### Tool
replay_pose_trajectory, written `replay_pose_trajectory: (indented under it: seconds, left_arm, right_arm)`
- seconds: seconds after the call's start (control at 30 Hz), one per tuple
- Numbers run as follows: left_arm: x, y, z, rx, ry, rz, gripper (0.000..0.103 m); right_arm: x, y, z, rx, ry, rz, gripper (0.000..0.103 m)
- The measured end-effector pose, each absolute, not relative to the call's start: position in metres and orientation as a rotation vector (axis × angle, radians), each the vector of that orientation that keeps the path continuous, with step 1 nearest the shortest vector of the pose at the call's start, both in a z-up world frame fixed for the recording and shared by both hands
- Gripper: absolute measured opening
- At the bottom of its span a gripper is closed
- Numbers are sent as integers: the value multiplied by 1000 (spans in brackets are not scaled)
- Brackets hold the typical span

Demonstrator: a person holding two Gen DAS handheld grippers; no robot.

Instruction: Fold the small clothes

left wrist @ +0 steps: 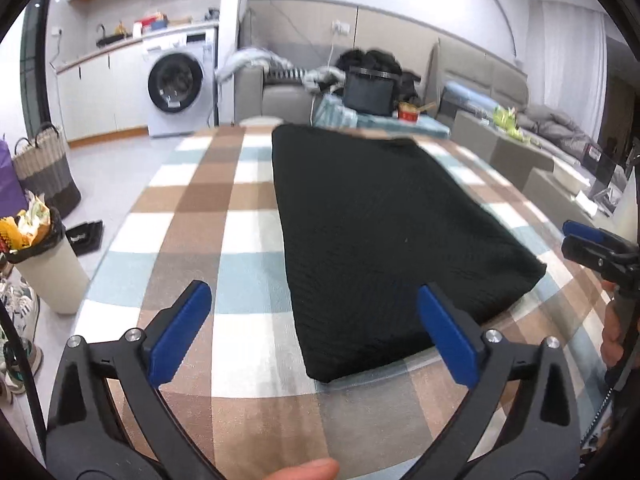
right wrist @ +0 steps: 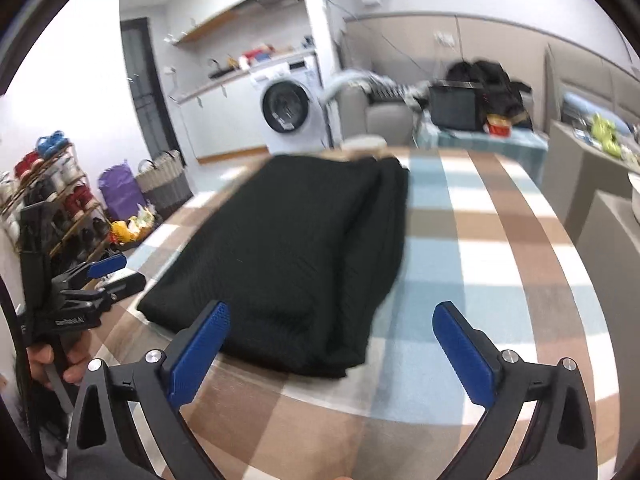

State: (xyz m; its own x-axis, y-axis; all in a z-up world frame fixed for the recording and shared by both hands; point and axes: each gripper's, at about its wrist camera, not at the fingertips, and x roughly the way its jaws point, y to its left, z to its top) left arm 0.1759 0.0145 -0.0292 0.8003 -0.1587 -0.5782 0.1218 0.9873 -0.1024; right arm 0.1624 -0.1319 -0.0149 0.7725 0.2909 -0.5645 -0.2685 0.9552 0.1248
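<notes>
A black knitted garment lies folded into a long rectangle on the checked tablecloth. It also shows in the right wrist view. My left gripper is open and empty, just short of the garment's near left corner. My right gripper is open and empty, just short of the garment's near right corner. The right gripper shows at the right edge of the left wrist view, and the left gripper shows at the left of the right wrist view.
A washing machine and a sofa with dark clothes stand behind the table. A bin and woven basket stand on the floor at left. A shoe rack is further left.
</notes>
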Motion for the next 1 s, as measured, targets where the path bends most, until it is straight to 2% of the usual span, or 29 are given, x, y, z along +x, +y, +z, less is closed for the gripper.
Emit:
replay_pose_trajectory:
  seconds: [0.6, 1.0]
  left_arm:
    - [152, 17, -14, -53, 484, -108, 102]
    - [147, 14, -11, -36, 459, -125, 102]
  right_arm:
    - [137, -113, -12, -13, 424, 351, 103]
    - [138, -117, -12, -5, 415, 350, 103]
